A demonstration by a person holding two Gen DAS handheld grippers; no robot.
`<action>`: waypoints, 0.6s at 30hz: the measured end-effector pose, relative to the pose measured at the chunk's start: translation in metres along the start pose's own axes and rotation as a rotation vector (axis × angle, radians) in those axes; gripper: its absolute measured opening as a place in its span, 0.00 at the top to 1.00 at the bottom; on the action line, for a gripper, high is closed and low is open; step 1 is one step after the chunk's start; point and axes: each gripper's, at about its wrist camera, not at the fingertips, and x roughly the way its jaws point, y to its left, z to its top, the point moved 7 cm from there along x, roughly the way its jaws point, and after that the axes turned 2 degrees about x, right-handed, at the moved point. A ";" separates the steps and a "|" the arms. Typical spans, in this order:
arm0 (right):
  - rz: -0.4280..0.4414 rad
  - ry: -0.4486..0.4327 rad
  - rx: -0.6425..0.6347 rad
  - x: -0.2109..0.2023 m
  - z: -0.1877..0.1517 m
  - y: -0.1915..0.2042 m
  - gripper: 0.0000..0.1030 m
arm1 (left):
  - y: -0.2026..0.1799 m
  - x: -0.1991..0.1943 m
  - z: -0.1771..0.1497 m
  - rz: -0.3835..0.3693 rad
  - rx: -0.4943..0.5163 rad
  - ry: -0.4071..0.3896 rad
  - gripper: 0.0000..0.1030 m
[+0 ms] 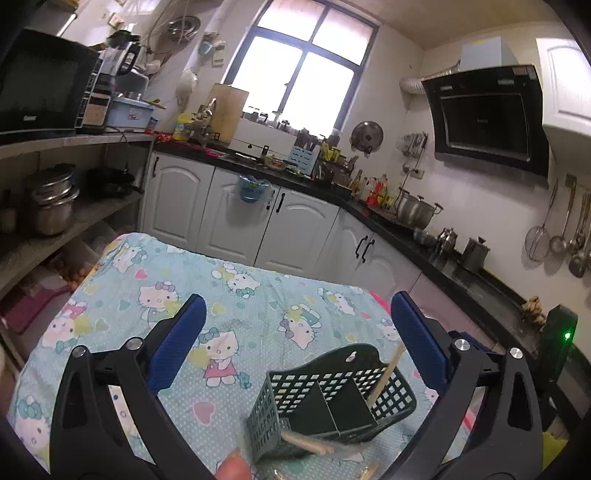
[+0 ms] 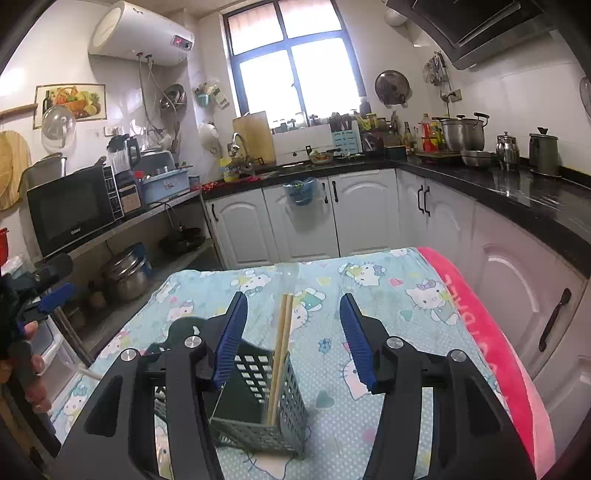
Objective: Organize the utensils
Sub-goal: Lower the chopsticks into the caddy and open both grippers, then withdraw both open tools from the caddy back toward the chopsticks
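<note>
Pretty lived-in kitchen here; big window (image 2: 293, 62) at the back, white water heater (image 2: 142, 33) up on the wall to its left; black microwave (image 2: 72, 210) on a side shelf with steel pots (image 2: 127, 275) stacked underneath; white cabinets (image 2: 299, 218) under a black counter (image 2: 517, 188) that's crowded with bottles, a big steel pot (image 2: 461, 133) and a kettle (image 2: 506, 147); black range hood (image 1: 487, 114) on the right wall, ladles and a strainer (image 1: 537, 242) hanging below it; cat-print blue tablecloth (image 1: 258, 302) up front, pink towel (image 2: 491, 343) along its edge.
</note>
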 end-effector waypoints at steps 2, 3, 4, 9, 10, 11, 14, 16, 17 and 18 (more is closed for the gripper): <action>-0.004 0.007 -0.007 -0.004 -0.002 0.000 0.49 | 0.002 -0.006 -0.001 0.002 -0.007 -0.001 0.10; -0.006 0.010 -0.010 -0.005 -0.003 0.000 0.48 | 0.003 -0.008 -0.002 0.005 -0.012 0.002 0.10; -0.007 0.014 -0.013 -0.006 -0.003 0.000 0.48 | 0.004 -0.010 -0.002 0.007 -0.016 0.005 0.10; -0.007 0.034 -0.031 -0.016 -0.011 0.003 0.45 | 0.011 -0.023 -0.008 0.010 -0.036 0.018 0.10; -0.006 0.038 -0.035 -0.018 -0.013 0.004 0.45 | 0.012 -0.025 -0.009 0.011 -0.036 0.019 0.10; -0.006 0.043 -0.040 -0.021 -0.015 0.005 0.44 | 0.012 -0.028 -0.010 0.013 -0.038 0.021 0.10; -0.007 0.051 -0.049 -0.026 -0.021 0.008 0.44 | 0.013 -0.032 -0.013 0.012 -0.042 0.028 0.10; 0.000 0.060 -0.053 -0.029 -0.026 0.011 0.43 | 0.015 -0.037 -0.016 0.016 -0.043 0.027 0.10; 0.003 0.064 -0.057 -0.031 -0.028 0.012 0.43 | 0.016 -0.039 -0.017 0.018 -0.043 0.028 0.10; 0.006 0.068 -0.062 -0.032 -0.030 0.014 0.43 | 0.016 -0.041 -0.019 0.018 -0.044 0.030 0.10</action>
